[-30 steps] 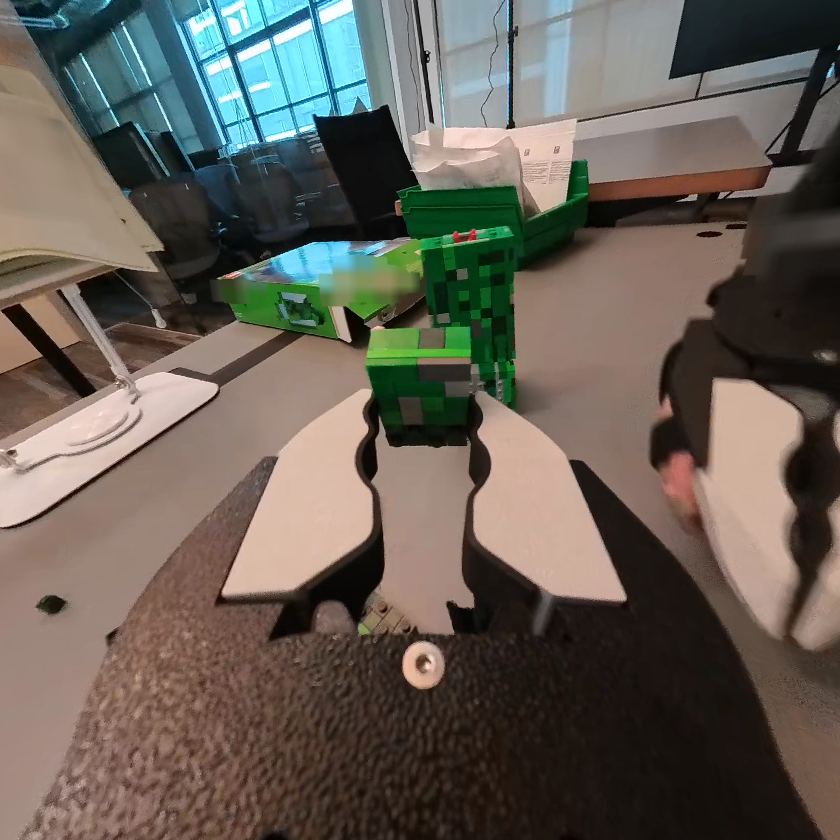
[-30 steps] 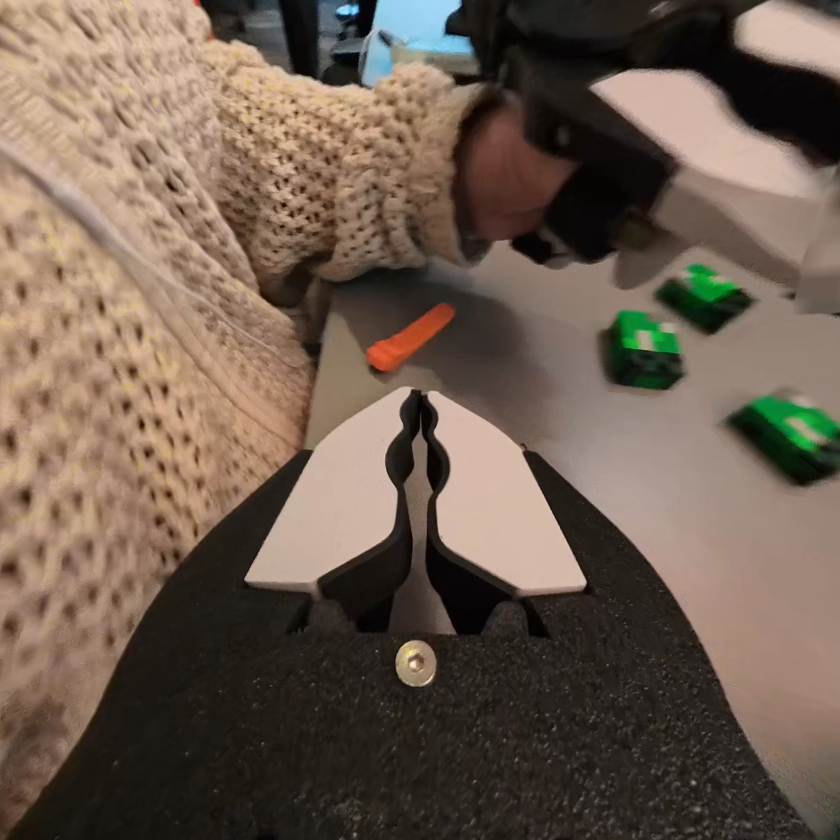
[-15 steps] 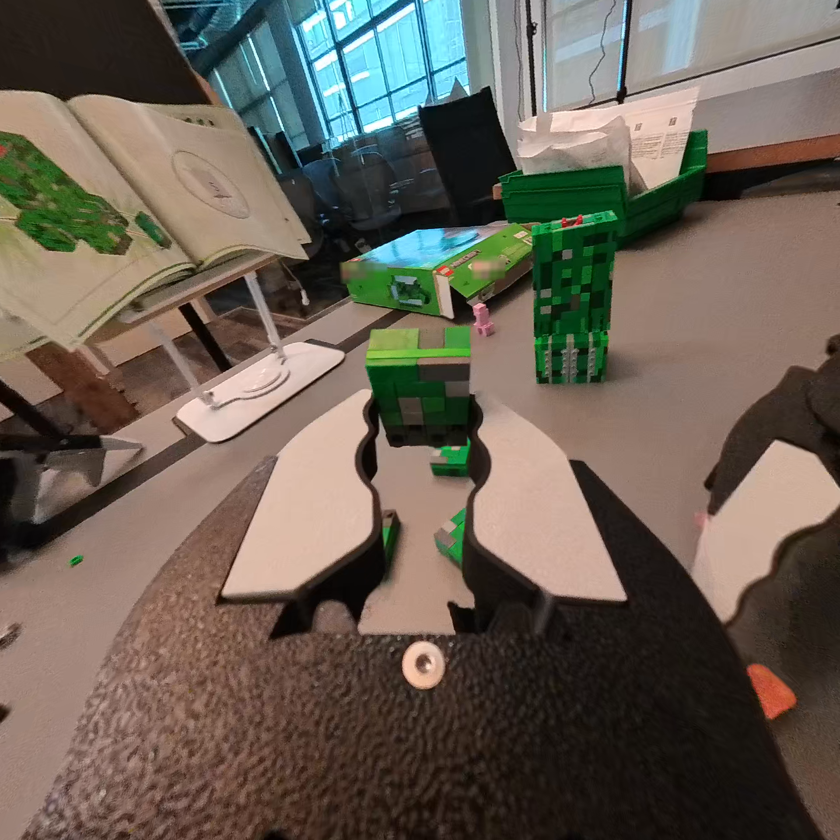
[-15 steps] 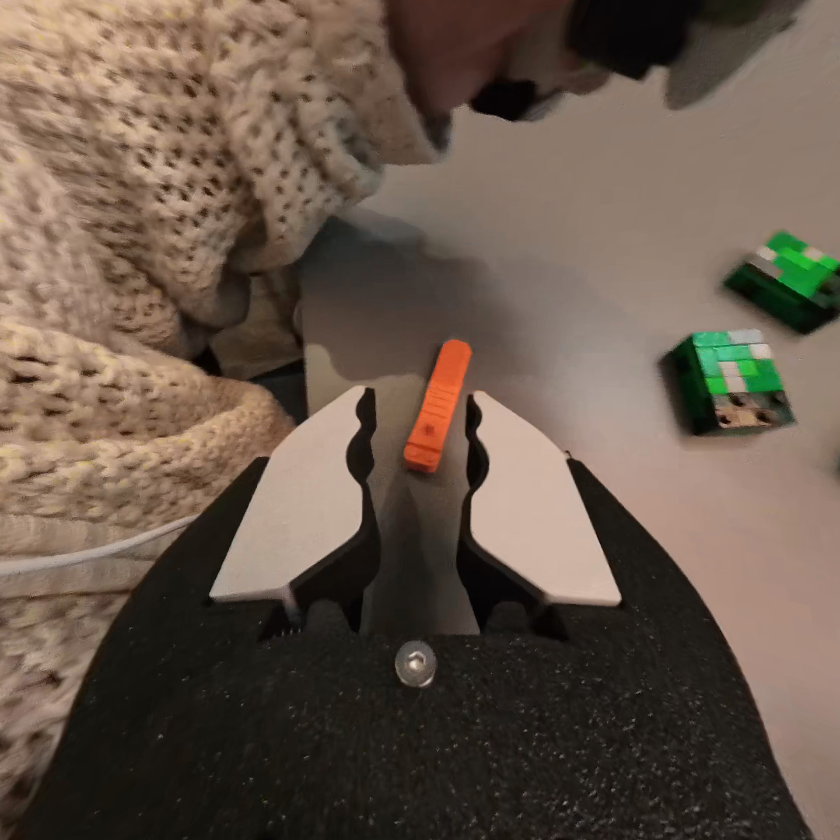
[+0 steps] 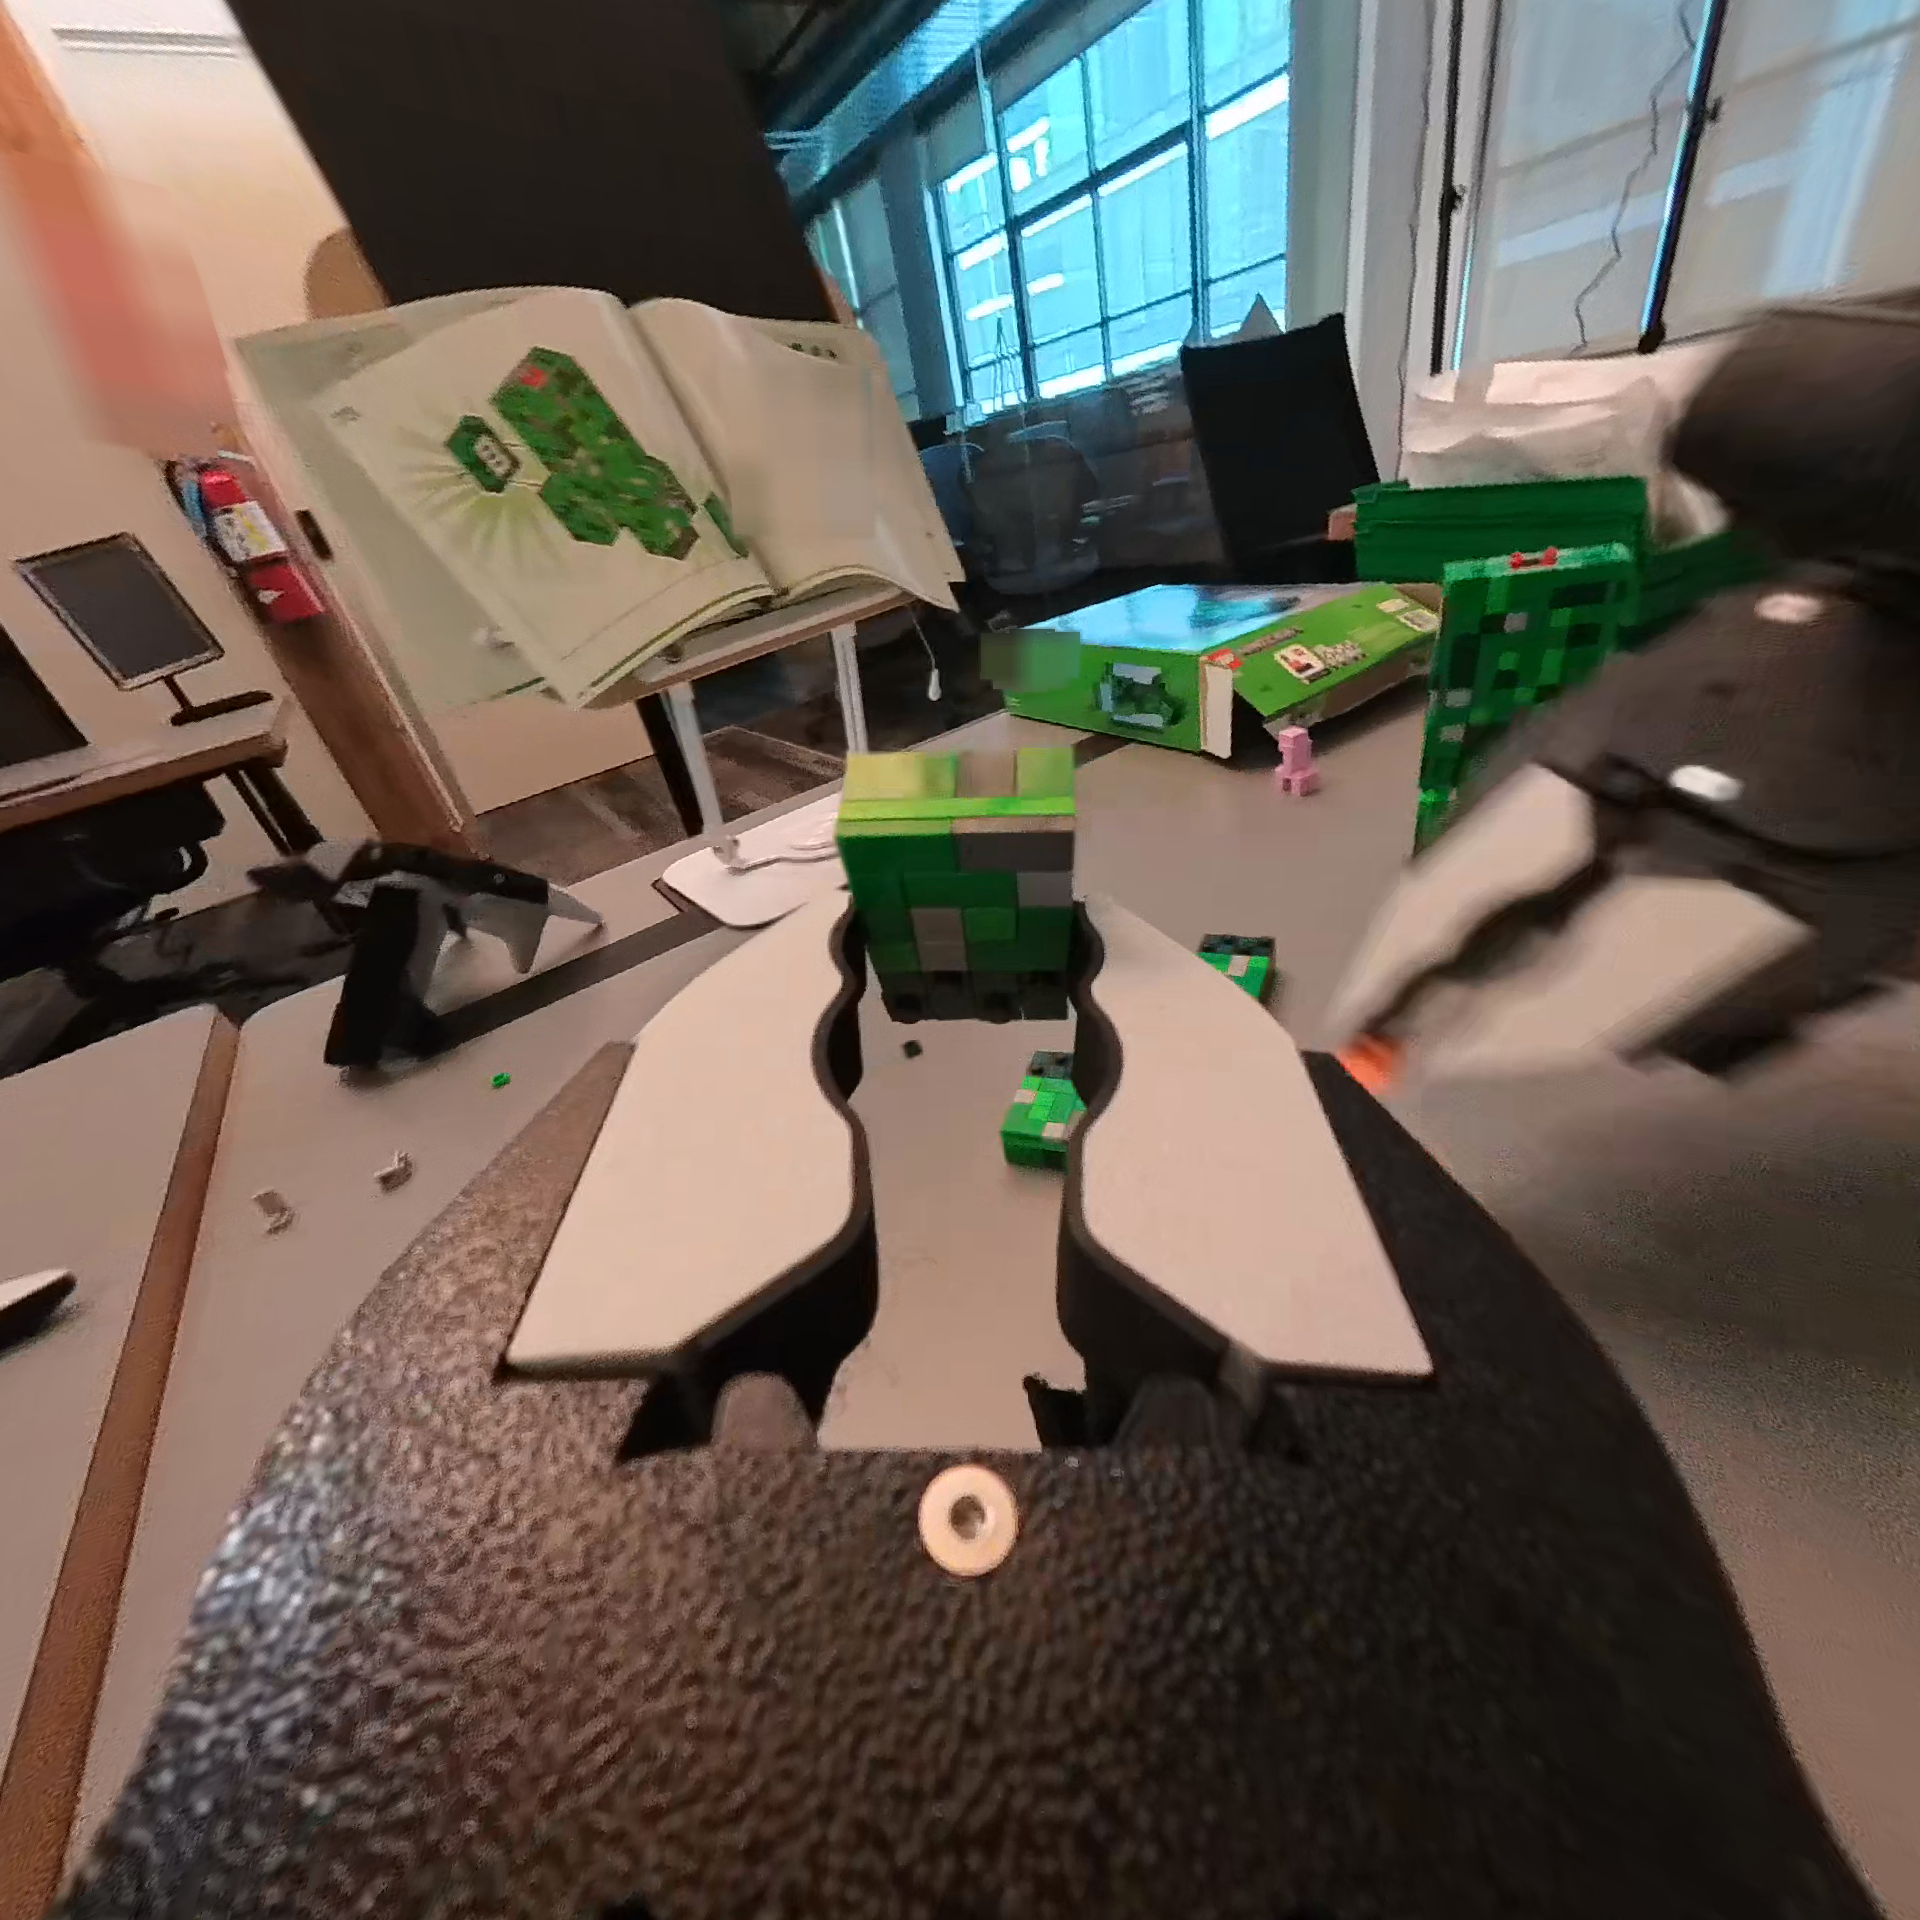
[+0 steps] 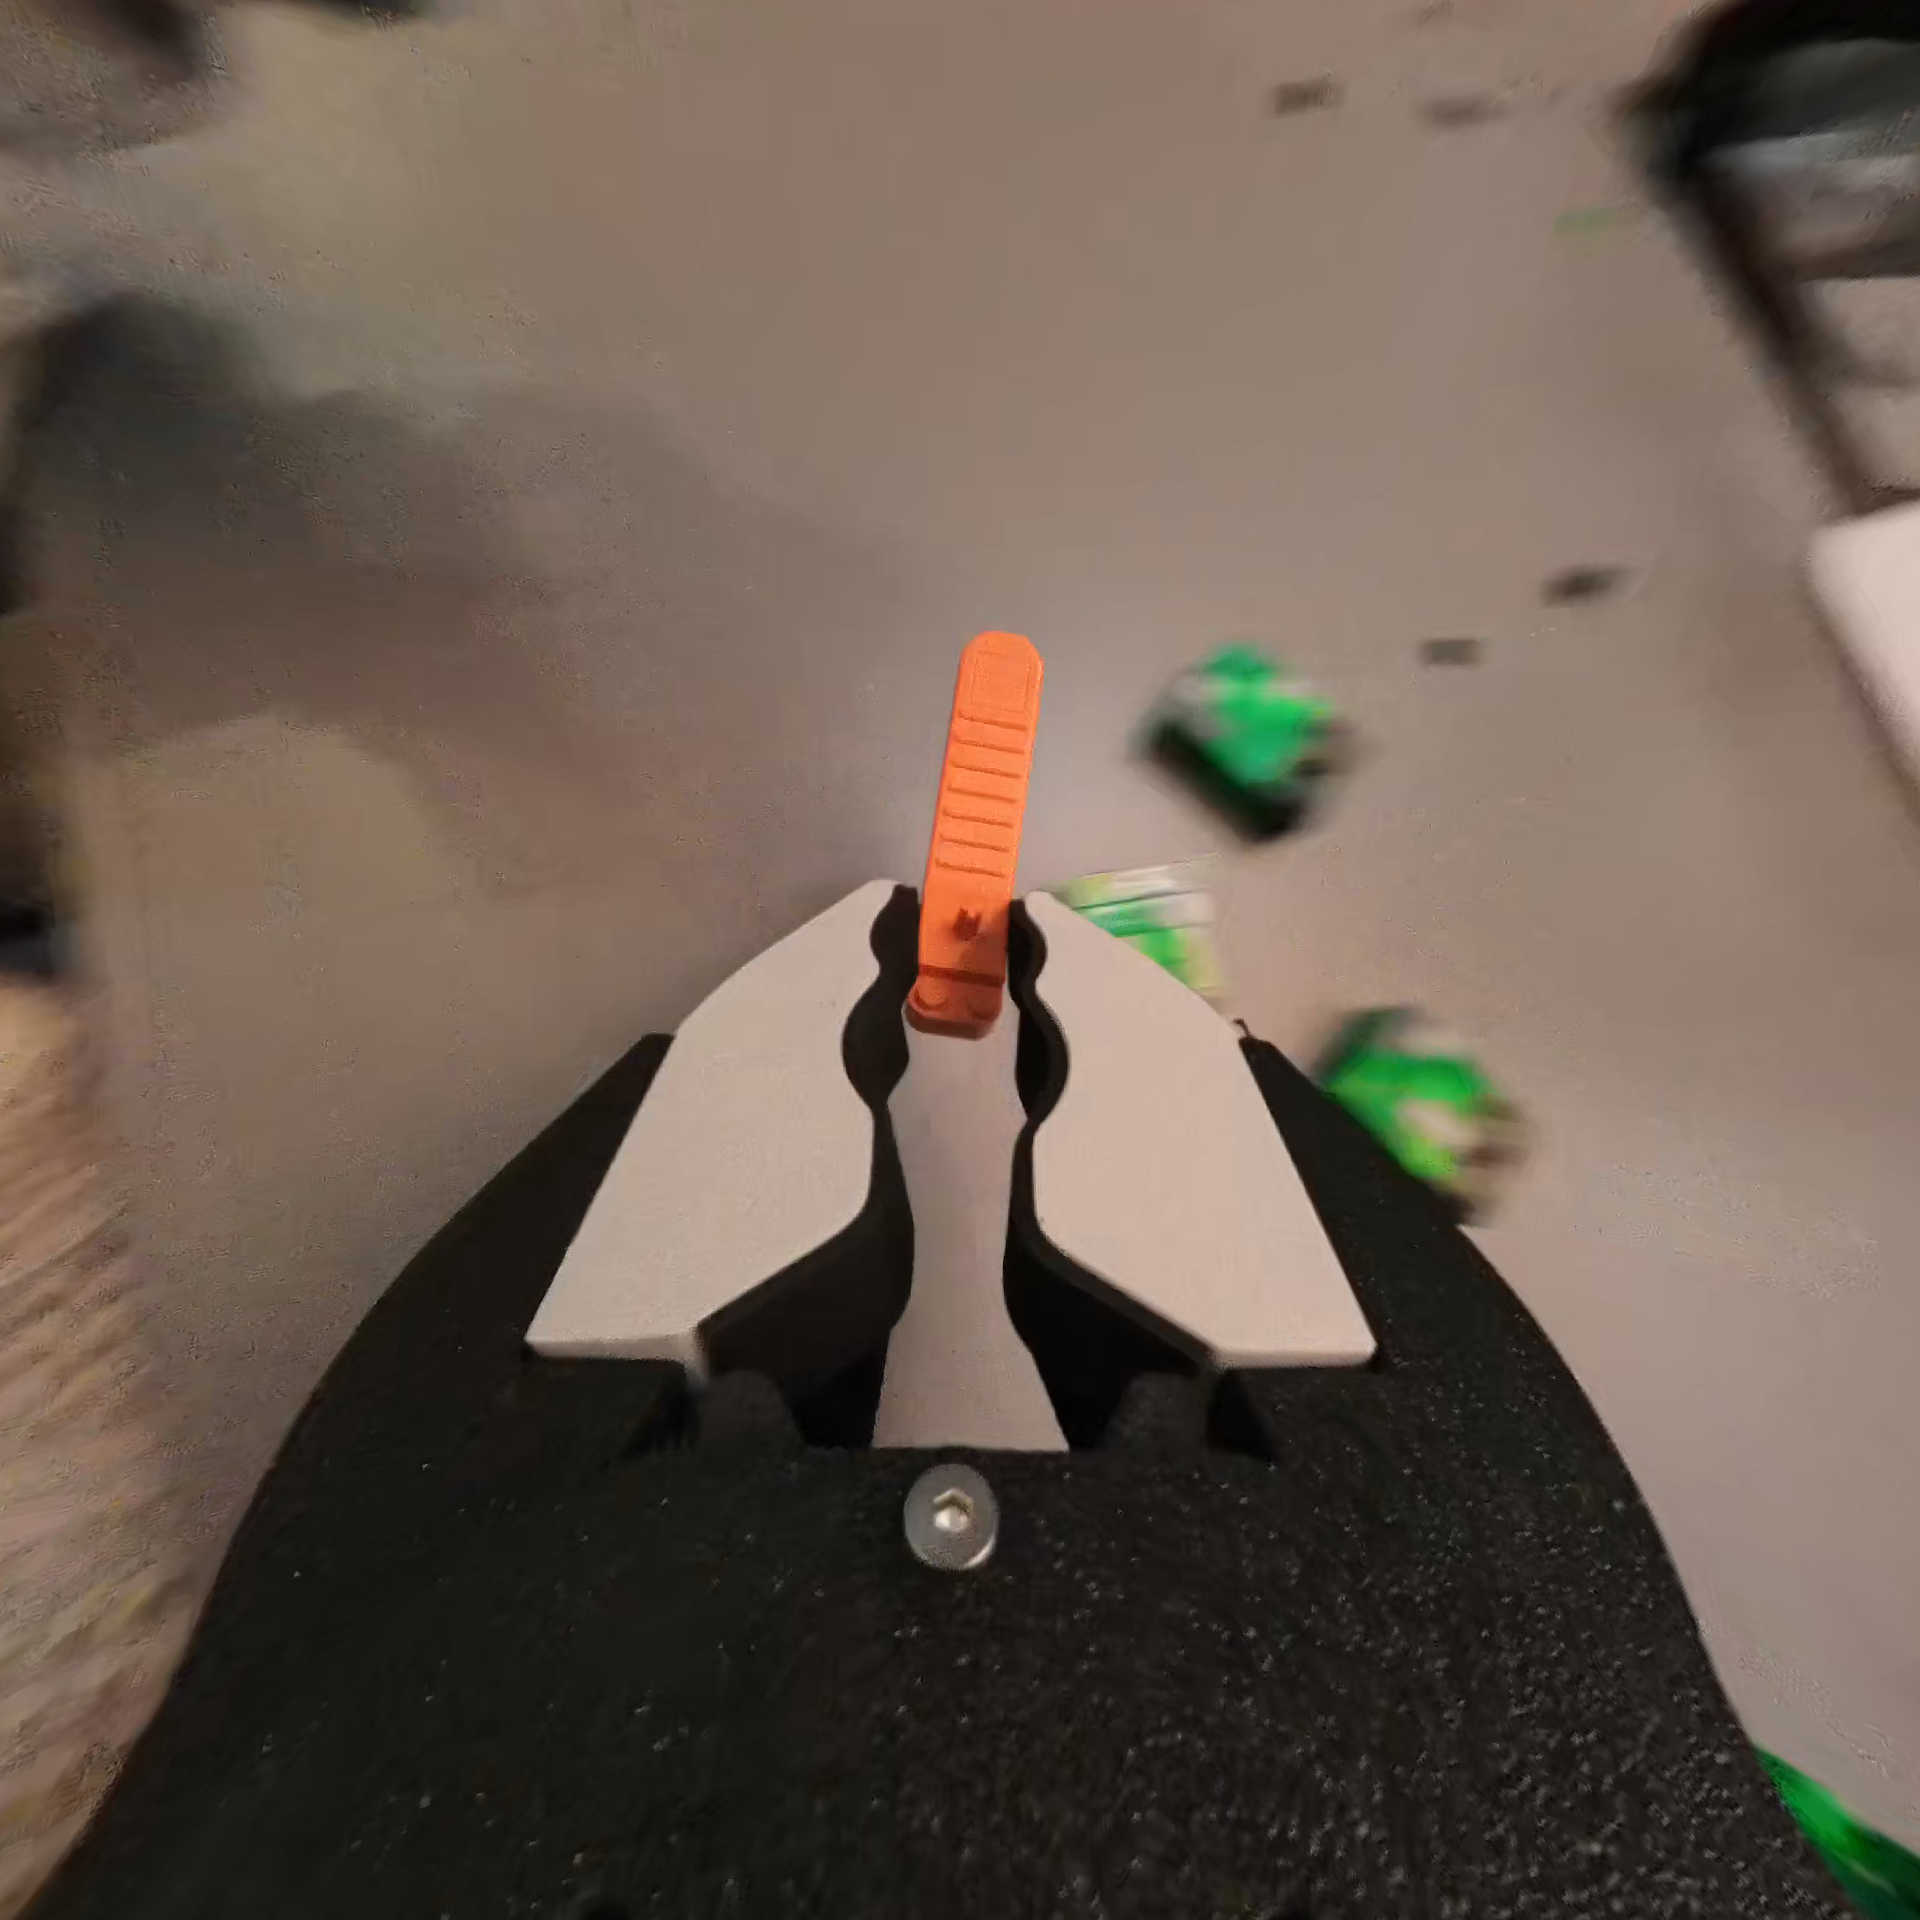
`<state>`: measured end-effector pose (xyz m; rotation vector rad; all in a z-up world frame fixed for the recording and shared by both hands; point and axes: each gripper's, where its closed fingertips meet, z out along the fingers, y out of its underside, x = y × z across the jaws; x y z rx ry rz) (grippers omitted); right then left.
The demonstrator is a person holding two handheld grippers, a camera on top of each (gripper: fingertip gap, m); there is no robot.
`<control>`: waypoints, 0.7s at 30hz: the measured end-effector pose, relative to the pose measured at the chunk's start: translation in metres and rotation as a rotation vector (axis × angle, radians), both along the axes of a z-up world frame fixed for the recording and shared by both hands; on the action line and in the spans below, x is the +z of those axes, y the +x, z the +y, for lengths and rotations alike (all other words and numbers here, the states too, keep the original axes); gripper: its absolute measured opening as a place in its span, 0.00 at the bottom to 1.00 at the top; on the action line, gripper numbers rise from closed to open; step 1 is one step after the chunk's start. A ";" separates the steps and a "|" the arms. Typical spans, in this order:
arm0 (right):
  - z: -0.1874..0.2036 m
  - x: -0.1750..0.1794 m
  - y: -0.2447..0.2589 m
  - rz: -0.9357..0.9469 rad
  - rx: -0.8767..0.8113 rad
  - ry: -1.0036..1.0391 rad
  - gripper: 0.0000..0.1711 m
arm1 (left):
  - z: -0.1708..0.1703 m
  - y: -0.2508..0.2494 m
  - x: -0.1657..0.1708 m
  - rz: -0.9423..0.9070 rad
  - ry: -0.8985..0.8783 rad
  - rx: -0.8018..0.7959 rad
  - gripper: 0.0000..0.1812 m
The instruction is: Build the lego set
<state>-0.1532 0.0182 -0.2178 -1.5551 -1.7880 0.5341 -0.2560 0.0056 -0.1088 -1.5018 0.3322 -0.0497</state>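
Observation:
My left gripper (image 5: 964, 935) is shut on a green and grey lego block (image 5: 961, 883) and holds it above the grey table (image 5: 312, 1122). My right gripper (image 6: 961, 914) is shut on an orange brick separator (image 6: 982, 821) that sticks out forward past its fingertips. It also shows blurred at the right of the left wrist view (image 5: 1538, 956), with an orange tip (image 5: 1369, 1062) at its jaws. A tall green lego figure (image 5: 1517, 665) stands at the back right. Small green lego blocks lie on the table (image 5: 1037, 1117) (image 5: 1236, 956) (image 6: 1247, 748) (image 6: 1423, 1107).
An open instruction book (image 5: 623, 488) rests on a white stand (image 5: 748, 883) at the back left. A green set box (image 5: 1205, 665) lies behind, with a small pink piece (image 5: 1297, 764) beside it. A black and grey device (image 5: 416, 925) stands at the left. Tiny loose pieces (image 5: 390, 1174) lie nearby. The left gripper is farther from the tall green lego figure (image 5: 1517, 665), some 35 cm, than the right, some 25 cm.
My right gripper opened around the orange separator, shut on it and lifted it off the table. My left gripper turned left with its green block still held.

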 end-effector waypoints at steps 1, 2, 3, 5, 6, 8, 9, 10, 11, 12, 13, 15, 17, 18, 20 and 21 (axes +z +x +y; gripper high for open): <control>0.035 0.009 -0.006 0.020 -0.090 0.030 0.09 | -0.002 -0.004 0.001 -0.026 0.003 0.005 0.20; 0.069 0.011 -0.009 0.010 -0.176 0.053 0.10 | -0.004 -0.007 0.001 -0.048 0.006 0.005 0.20; 0.098 0.006 -0.010 -0.029 -0.242 0.049 0.10 | -0.004 -0.007 0.000 -0.062 0.008 0.003 0.20; 0.136 -0.010 -0.013 -0.101 -0.313 0.012 0.09 | -0.003 -0.005 -0.003 -0.064 0.002 0.003 0.20; 0.147 -0.016 -0.015 -0.128 -0.327 0.009 0.09 | -0.002 -0.002 -0.005 -0.054 -0.002 0.000 0.20; 0.160 -0.028 -0.018 -0.179 -0.332 0.000 0.10 | -0.001 0.004 -0.010 -0.028 -0.013 -0.006 0.20; 0.162 -0.031 -0.019 -0.186 -0.328 -0.008 0.10 | -0.001 0.006 -0.012 -0.021 -0.020 -0.009 0.20; 0.164 -0.033 -0.020 -0.189 -0.330 -0.010 0.14 | 0.000 0.009 -0.014 -0.019 -0.025 -0.012 0.20; 0.162 -0.032 -0.021 -0.182 -0.315 -0.013 0.21 | 0.000 0.010 -0.016 -0.020 -0.032 -0.013 0.20; 0.158 -0.027 -0.022 -0.149 -0.303 -0.014 0.24 | 0.001 0.010 -0.019 -0.021 -0.039 -0.008 0.20; 0.151 -0.018 -0.023 -0.101 -0.283 -0.014 0.26 | 0.001 0.010 -0.022 -0.022 -0.047 0.000 0.20; 0.125 0.006 -0.019 0.019 -0.202 -0.004 0.27 | 0.001 0.008 -0.025 -0.021 -0.057 0.021 0.20; 0.093 0.040 -0.006 0.187 -0.112 0.050 0.27 | -0.001 0.006 -0.026 -0.021 -0.051 0.050 0.20; 0.081 0.056 0.007 0.264 -0.081 0.103 0.27 | -0.002 0.006 -0.027 -0.030 -0.050 0.054 0.20; 0.070 0.075 0.038 0.364 -0.075 0.223 0.27 | -0.003 0.011 -0.031 -0.046 -0.052 0.053 0.20; 0.071 0.080 0.056 0.398 -0.104 0.269 0.27 | -0.003 0.015 -0.036 -0.049 -0.068 0.049 0.20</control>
